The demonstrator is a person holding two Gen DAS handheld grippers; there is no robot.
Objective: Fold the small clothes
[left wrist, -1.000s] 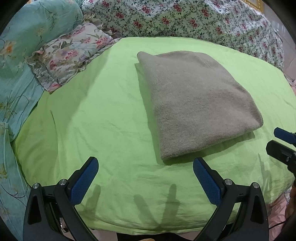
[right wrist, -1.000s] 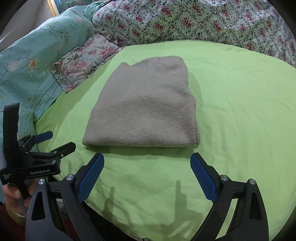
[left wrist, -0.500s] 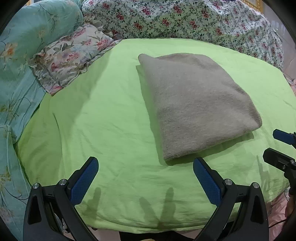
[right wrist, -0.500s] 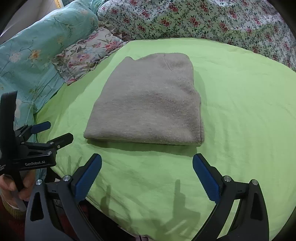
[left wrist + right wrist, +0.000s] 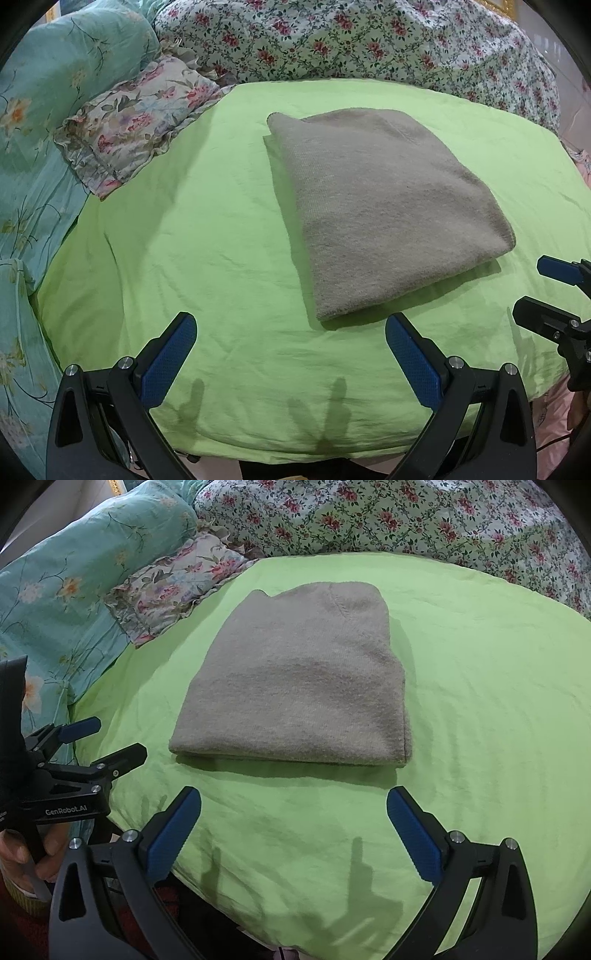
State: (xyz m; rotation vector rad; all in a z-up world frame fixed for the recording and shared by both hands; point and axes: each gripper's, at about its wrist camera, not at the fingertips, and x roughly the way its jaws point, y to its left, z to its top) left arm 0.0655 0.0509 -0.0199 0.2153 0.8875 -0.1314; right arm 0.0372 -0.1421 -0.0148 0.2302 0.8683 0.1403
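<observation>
A grey-brown knit garment (image 5: 380, 206) lies folded into a flat rectangle on the lime green sheet (image 5: 203, 258); it also shows in the right wrist view (image 5: 299, 686). My left gripper (image 5: 290, 350) is open and empty, just short of the garment's near corner. My right gripper (image 5: 293, 827) is open and empty, just short of the garment's near edge. The right gripper also shows at the right edge of the left wrist view (image 5: 554, 291), and the left gripper at the left edge of the right wrist view (image 5: 107, 738). Neither touches the cloth.
A floral frilled pillow (image 5: 136, 122) and a turquoise flowered quilt (image 5: 37, 110) lie to the left. A white rose-print cover (image 5: 369, 40) runs along the back. The bed's front edge (image 5: 295, 450) is just below my fingers.
Both grippers have drawn back slightly from the garment and stay open. The garment has not moved.
</observation>
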